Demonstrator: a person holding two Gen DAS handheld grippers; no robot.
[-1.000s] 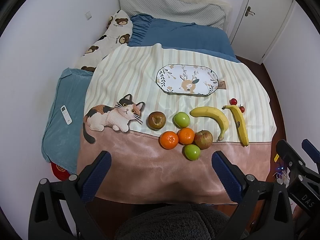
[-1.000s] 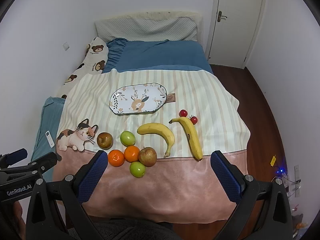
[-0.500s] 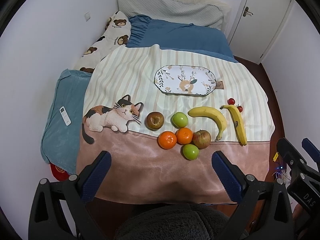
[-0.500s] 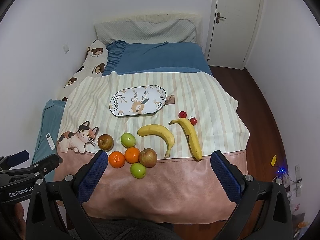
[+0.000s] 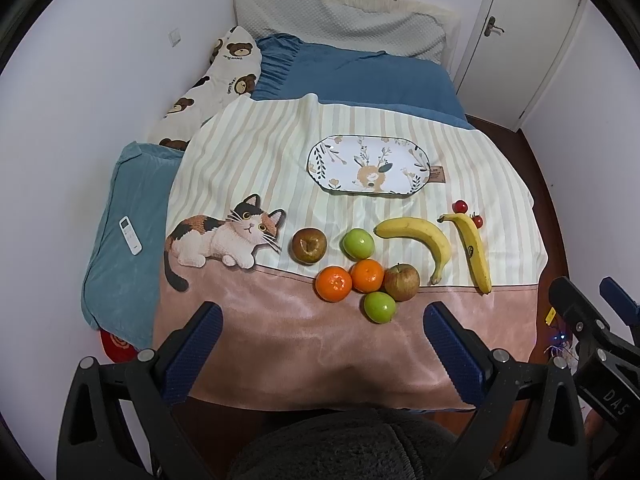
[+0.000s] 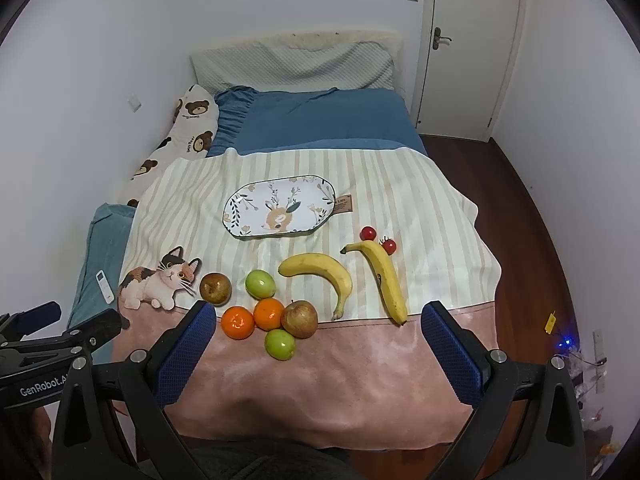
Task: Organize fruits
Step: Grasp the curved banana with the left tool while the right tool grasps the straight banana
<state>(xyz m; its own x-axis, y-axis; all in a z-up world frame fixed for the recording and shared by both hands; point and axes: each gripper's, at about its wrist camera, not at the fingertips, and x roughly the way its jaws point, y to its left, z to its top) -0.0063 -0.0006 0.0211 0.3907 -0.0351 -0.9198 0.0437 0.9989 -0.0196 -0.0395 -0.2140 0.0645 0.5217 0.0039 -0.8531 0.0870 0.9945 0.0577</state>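
Fruit lies on a striped blanket (image 5: 256,152) on a bed. Two bananas (image 5: 420,236) (image 5: 472,248), two green apples (image 5: 358,243) (image 5: 379,306), two oranges (image 5: 333,283) (image 5: 367,275), a red apple (image 5: 401,281), a brown fruit (image 5: 308,245) and two cherry tomatoes (image 5: 461,206) lie there. An oval deer-print plate (image 5: 368,170) lies empty beyond them; it also shows in the right wrist view (image 6: 280,210). My left gripper (image 5: 320,344) and right gripper (image 6: 318,348) are open and empty, held above the bed's near edge.
A bear-print pillow (image 5: 208,84) and a blue cushion (image 5: 120,240) with a white remote (image 5: 130,235) lie left. A blue quilt (image 5: 360,80) covers the bed's far half. A door (image 6: 472,40) and wooden floor (image 6: 532,240) are right.
Both grippers have drifted slightly; the view in each has shifted a little. The fruit and plate have not moved.
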